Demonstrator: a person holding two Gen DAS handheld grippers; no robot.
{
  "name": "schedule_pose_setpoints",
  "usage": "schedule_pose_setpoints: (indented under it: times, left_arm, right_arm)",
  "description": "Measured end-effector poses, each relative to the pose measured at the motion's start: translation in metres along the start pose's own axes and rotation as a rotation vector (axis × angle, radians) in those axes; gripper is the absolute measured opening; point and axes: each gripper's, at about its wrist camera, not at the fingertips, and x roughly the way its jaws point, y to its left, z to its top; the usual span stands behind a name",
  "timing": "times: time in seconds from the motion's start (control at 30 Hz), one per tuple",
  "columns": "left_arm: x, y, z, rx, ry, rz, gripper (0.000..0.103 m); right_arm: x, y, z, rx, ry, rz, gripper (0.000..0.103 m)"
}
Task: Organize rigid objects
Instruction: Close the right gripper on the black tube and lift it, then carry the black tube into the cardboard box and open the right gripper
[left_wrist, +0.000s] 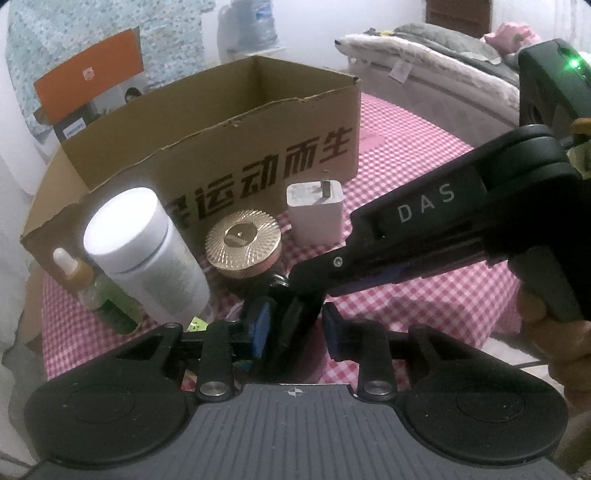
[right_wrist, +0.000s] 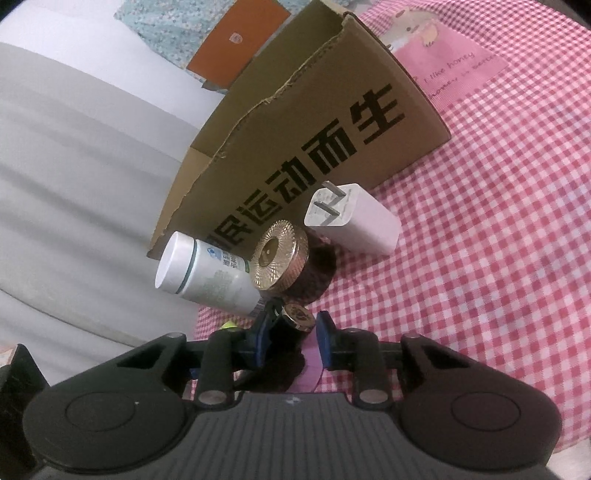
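On the far left of the left wrist view, a small green dropper bottle with an amber collar and white tip (left_wrist: 86, 291) is seen upright on the pink-and-white checked cloth (left_wrist: 424, 295), touching a tall white plastic bottle with a smooth white cap (left_wrist: 147, 254). Just right of it stands a dark jar with a ribbed gold metal lid (left_wrist: 242, 245), and further right a white plug-in charger block with two prongs upward (left_wrist: 316, 214). All are lined along the front wall of an open brown cardboard box printed with black characters (left_wrist: 236, 147), presumably the place they are to be put. The left gripper (left_wrist: 293, 328) is seen partly open, its blue pads either side of a small dark object that is largely hidden; whether it is gripped cannot be told. From the right, the right gripper (left_wrist: 314, 271) reaches in to the same spot. In the right wrist view, the right gripper (right_wrist: 291, 325) is partly open around a small dark item with a gold patterned cap (right_wrist: 297, 315), without clear contact. That item is judged light, rigid and smooth, so likely slippery; hold would best be taken across its body below the cap. The gold-lidded jar looks heavier and possibly glass.
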Motion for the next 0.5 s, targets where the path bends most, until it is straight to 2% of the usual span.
schedule_pose_setpoints:
  times: [0.23, 0.37, 0.5]
  left_arm:
    - [-0.001, -0.003, -0.001, 0.025, -0.029, 0.024, 0.024]
    - [-0.013, -0.006, -0.002, 0.034, -0.067, 0.037, 0.022]
    - [-0.029, -0.007, 0.002, 0.032, -0.115, 0.044, 0.021]
  right_arm:
    - [0.001, -0.002, 0.002, 0.004, -0.014, 0.010, 0.029]
    - [-0.006, 0.011, -0.002, -0.048, -0.037, 0.024, 0.023]
    - [-0.020, 0.031, -0.006, -0.124, -0.072, 0.020, 0.022]
